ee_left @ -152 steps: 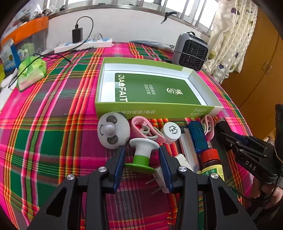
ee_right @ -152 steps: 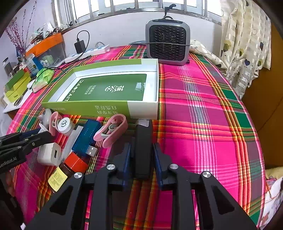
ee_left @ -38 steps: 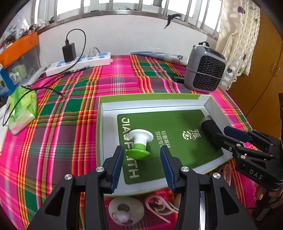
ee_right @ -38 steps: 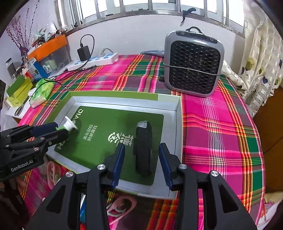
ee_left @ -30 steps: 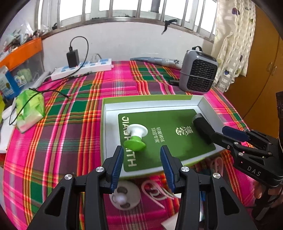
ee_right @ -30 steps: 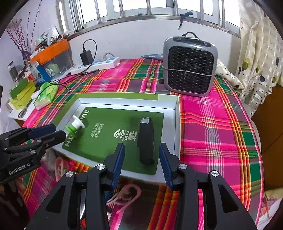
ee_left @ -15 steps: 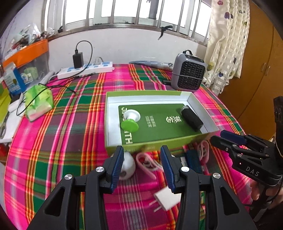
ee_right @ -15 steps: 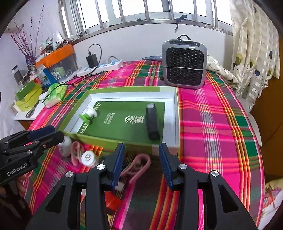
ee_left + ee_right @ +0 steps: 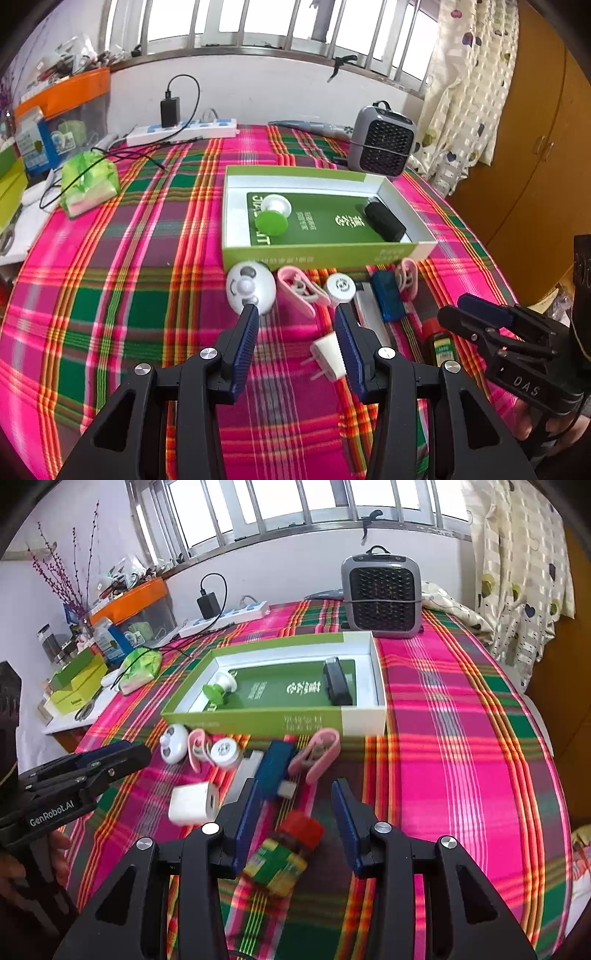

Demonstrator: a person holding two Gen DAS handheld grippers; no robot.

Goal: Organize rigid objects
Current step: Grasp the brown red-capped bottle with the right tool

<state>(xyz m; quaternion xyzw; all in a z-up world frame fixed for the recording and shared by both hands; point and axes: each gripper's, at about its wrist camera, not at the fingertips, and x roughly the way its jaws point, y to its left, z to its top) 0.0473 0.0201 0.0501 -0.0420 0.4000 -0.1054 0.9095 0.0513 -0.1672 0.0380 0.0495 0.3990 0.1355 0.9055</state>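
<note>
A green box (image 9: pixel 325 254) (image 9: pixel 258 718) holds a green-and-white stopper (image 9: pixel 272 218) (image 9: pixel 218 689) and a black device (image 9: pixel 382 219) (image 9: pixel 337 685). In front of it lie a white round gadget (image 9: pixel 250 287), two pink clips (image 9: pixel 300 291) (image 9: pixel 317 755), a white disc (image 9: pixel 340 287), a blue USB stick (image 9: pixel 386 299) (image 9: pixel 275 766), a white plug adapter (image 9: pixel 328 356) (image 9: pixel 194 803) and a red-capped bottle (image 9: pixel 286 851). My left gripper (image 9: pixel 295 314) is open and empty above this row. My right gripper (image 9: pixel 293 788) is open, with the bottle lying low between its fingers, untouched.
A grey fan heater (image 9: pixel 382 147) (image 9: pixel 382 598) stands behind the box. A power strip with charger (image 9: pixel 181 129), a green tissue pack (image 9: pixel 88 181) and cluttered boxes (image 9: pixel 77 683) sit at the left. A curtain and wooden wardrobe (image 9: pixel 535 147) are on the right.
Both grippers have pulled back from the box towards the table's near side. The stopper and black device stay in the box; the loose items have come into view.
</note>
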